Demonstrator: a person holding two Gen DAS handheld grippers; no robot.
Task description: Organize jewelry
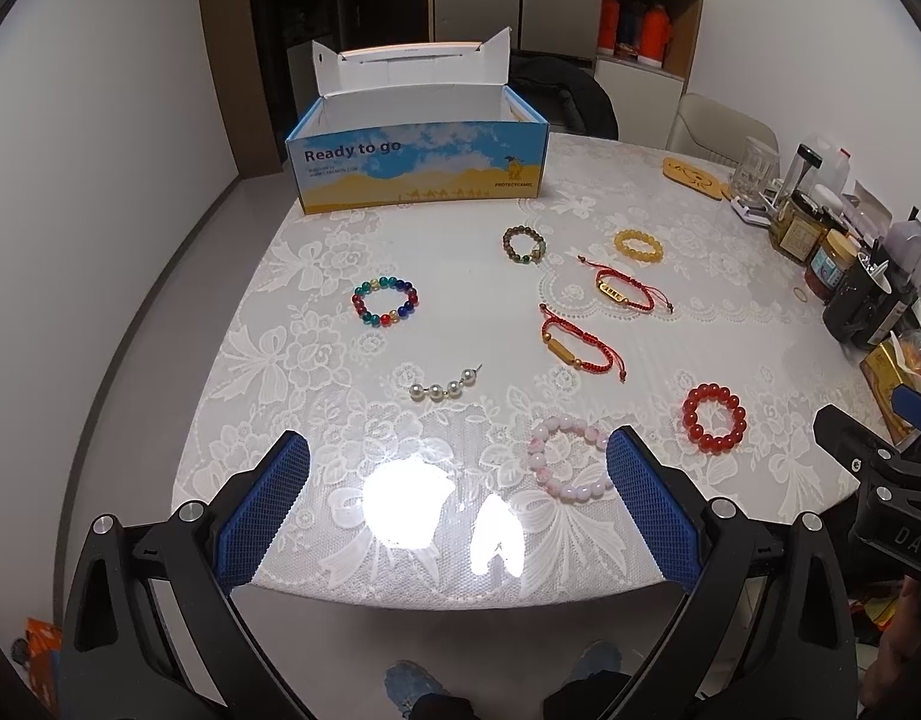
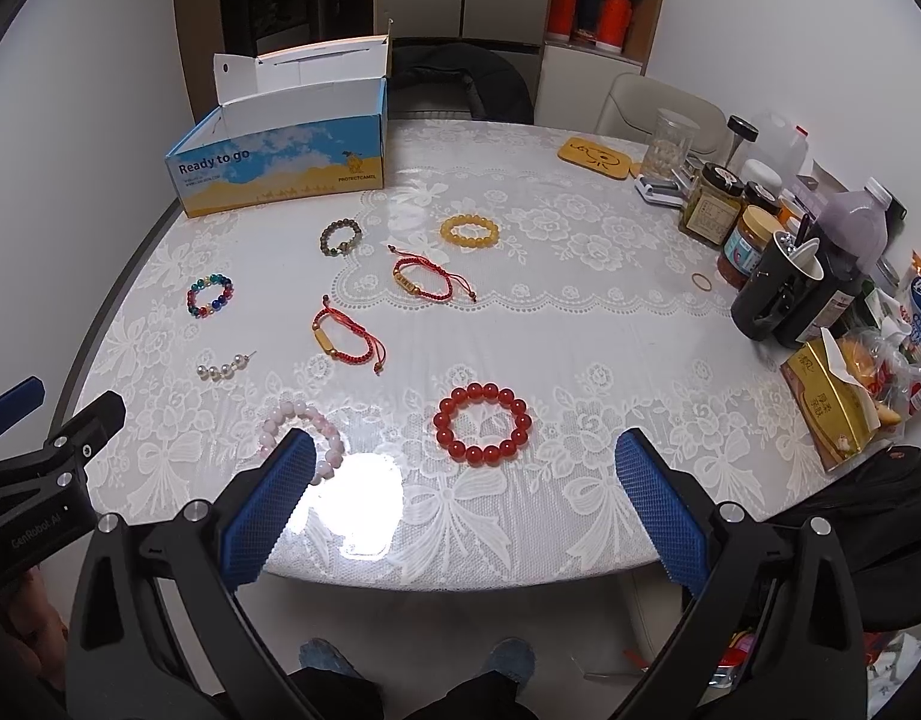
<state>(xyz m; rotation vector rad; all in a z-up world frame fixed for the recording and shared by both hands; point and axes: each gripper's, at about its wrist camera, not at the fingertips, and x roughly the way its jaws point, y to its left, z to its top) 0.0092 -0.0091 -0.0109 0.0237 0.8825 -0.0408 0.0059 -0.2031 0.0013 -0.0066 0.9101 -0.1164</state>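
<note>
My left tool (image 1: 457, 498) hangs released over the near edge of the counter (image 1: 352, 252), its blue pads spread wide with nothing between them. The pink bead bracelet (image 1: 571, 459) lies flat just inside my left tool's right pad, partly hidden behind it. My right tool (image 2: 466, 495) is likewise released and empty; the red bead bracelet (image 2: 483, 423) lies on the lace cloth just beyond its tips, nearer the left pad. Farther out lie two red cord bracelets (image 2: 349, 339), a short pearl strand (image 1: 445, 387), a multicoloured bead bracelet (image 1: 386, 302), a brown one (image 1: 524, 244) and a yellow one (image 1: 639, 246). The open box (image 1: 418, 165) stands at the far side.
</note>
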